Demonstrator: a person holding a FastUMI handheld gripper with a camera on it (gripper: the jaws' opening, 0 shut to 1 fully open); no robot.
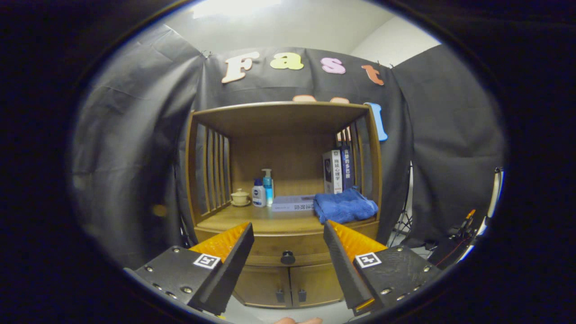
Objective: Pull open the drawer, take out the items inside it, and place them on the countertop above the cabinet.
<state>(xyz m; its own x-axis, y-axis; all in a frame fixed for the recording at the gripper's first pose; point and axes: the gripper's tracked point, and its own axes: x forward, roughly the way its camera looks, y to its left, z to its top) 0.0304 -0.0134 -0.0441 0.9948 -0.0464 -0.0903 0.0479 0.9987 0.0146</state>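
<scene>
A: Jaws status?
B: Gripper (288, 234) hanging released, jaws spread wide, gripping nothing. Facing the cabinet (283, 202) head-on, well apart from it.
A: Drawer?
B: Drawer (288, 252) sitting closed under the surface (252, 222), knob (287, 257) showing between the jaws. Contents hidden.
A: On the surface?
B: Blue towel (344, 206) lying at the front right edge. Flat box (292, 203) mid-back. Two bottles (264, 191) standing just left of it, lidded cup (240, 197) toward the back left corner. Books (338, 171) standing upright at the back right.
</scene>
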